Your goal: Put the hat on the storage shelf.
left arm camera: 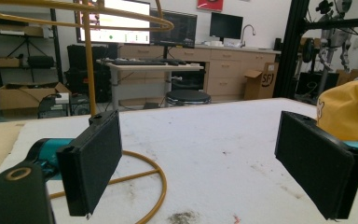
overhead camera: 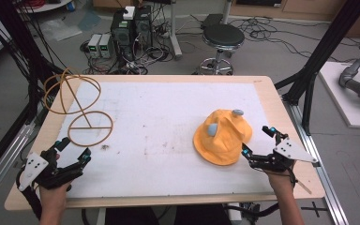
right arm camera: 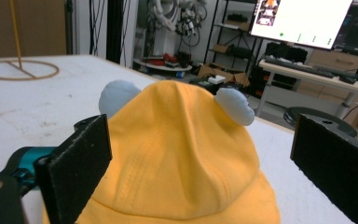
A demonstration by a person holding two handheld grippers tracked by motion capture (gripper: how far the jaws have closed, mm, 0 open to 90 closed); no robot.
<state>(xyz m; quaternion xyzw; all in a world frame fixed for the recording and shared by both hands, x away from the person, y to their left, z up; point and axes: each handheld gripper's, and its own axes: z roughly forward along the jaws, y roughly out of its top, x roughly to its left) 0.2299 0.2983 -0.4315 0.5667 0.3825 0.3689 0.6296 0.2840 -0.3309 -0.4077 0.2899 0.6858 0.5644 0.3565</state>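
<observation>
A yellow hat (overhead camera: 222,136) with two small grey-blue ears lies on the right part of the white table top. My right gripper (overhead camera: 258,140) stands open just right of the hat's brim, jaws wide apart; in the right gripper view the hat (right arm camera: 182,158) sits between and just beyond the jaws, which hold nothing. A yellow wire stand (overhead camera: 79,105) with a round base ring rises at the table's left. My left gripper (overhead camera: 74,149) is open just in front of that base ring (left arm camera: 144,172), with nothing between its jaws.
The table's wooden edge (overhead camera: 168,201) runs along the front. A black stool (overhead camera: 222,37), computer boxes (overhead camera: 131,28) and loose cables lie on the floor behind the table. Black frame posts (overhead camera: 318,56) stand at the right.
</observation>
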